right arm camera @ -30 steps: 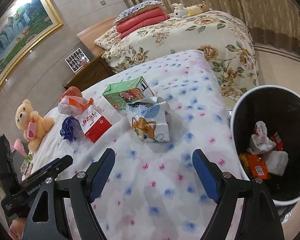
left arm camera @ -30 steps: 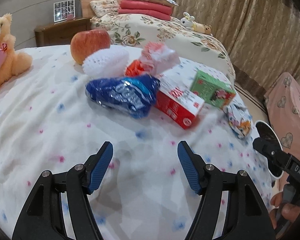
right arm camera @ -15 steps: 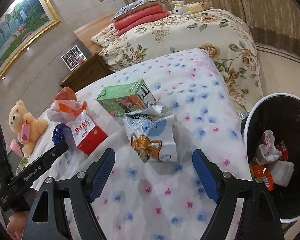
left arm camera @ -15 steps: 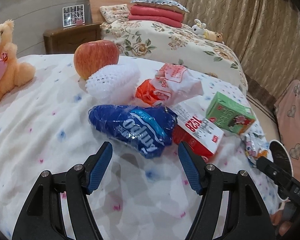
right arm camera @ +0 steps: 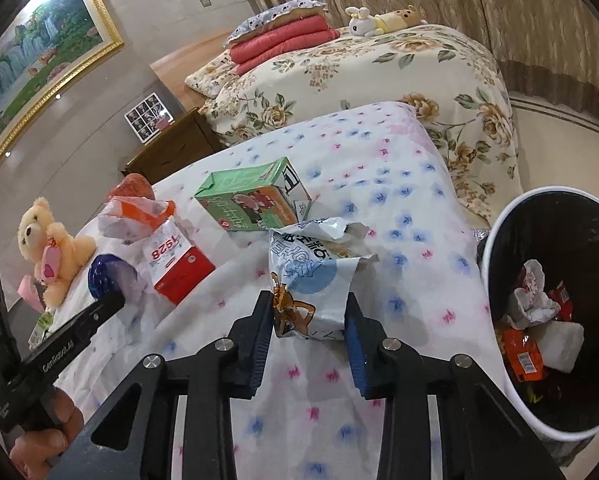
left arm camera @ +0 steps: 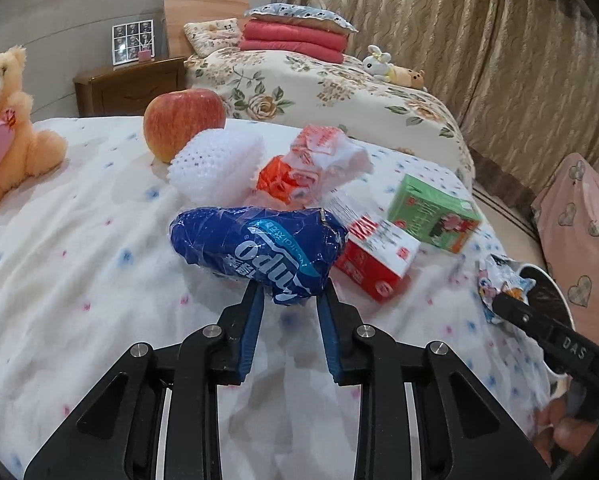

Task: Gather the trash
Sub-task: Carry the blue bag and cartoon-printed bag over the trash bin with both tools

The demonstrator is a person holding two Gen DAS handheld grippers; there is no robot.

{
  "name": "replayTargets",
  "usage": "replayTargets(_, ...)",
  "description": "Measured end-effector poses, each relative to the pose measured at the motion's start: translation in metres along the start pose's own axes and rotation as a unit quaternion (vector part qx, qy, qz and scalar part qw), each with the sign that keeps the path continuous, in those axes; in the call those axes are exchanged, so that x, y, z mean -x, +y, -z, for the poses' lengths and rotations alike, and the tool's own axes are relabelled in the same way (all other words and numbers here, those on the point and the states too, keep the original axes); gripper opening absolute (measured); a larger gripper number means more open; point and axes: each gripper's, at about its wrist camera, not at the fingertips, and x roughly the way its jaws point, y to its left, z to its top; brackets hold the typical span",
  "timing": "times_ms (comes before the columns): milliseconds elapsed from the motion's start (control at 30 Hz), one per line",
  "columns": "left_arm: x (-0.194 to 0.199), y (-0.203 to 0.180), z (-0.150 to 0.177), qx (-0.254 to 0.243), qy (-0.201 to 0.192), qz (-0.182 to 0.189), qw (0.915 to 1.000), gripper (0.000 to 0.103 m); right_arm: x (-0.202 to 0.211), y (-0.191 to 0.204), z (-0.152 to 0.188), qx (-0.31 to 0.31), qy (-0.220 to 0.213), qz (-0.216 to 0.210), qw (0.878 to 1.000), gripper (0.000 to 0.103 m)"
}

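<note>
The blue tissue pack (left arm camera: 255,252) is clamped by the left tool (left arm camera: 289,300), the crumpled snack bag (right arm camera: 313,280) by the right tool (right arm camera: 309,330), jaws just narrowed, for the bin (right arm camera: 499,232) beside the bed.

The left tool (left arm camera: 290,300) pointed steeply downward, its jaws just closed in and its blue pads pressing either side of a blue wrapper (left arm camera: 259,250); the right tool (right arm camera: 309,322) sat at a like downward tilt, its jaws likewise just drawn in, pads clamped on a crumpled cartoon packet (right arm camera: 313,276). A hand (right arm camera: 45,440) gripped the left tool's handle from below; fingers (left arm camera: 567,434) curled under the right tool's handle.
</note>
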Motion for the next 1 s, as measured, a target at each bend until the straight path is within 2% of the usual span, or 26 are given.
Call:
replayTargets(467, 0.037, -0.055, 0.031, -0.065, -0.007, 0.053, 0.9964, 0.026, 0.037, -0.015, 0.017, -0.017, -0.017, -0.005, 1.0, 0.034)
replayTargets(1000, 0.042, -0.116, 0.047, -0.123, 0.0, 0.099, 0.9875, 0.026, 0.074, -0.062, 0.031, -0.055, -0.039, 0.023, 0.997, 0.034)
